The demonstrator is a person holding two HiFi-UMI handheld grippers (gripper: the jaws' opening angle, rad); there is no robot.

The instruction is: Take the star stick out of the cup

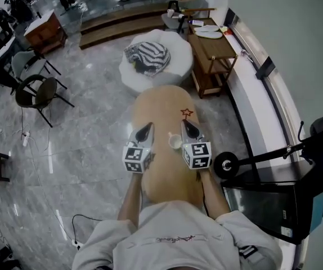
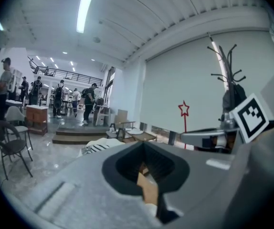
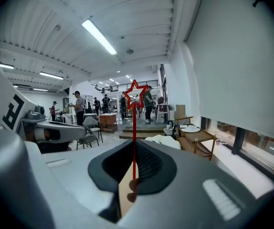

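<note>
Slippage is the risk: star stick [image 3: 134, 128] is thin and pinched only near its foot, so it could pivot or drop if the grip eases or the hand swings. Right gripper [image 3: 133, 181] is clamped on it, raised clear of the cup [image 1: 174, 142] on the table [image 1: 161, 176]. Left gripper [image 2: 149, 187] is closed, empty.

Left gripper [image 1: 145, 131], right gripper [image 1: 189, 127]: grey shells, black ribbed jaw recesses, a black-and-white marker cube [image 1: 137, 158] on each. Shirt [image 1: 178, 229]: pale grey, short-sleeved, small script print.
</note>
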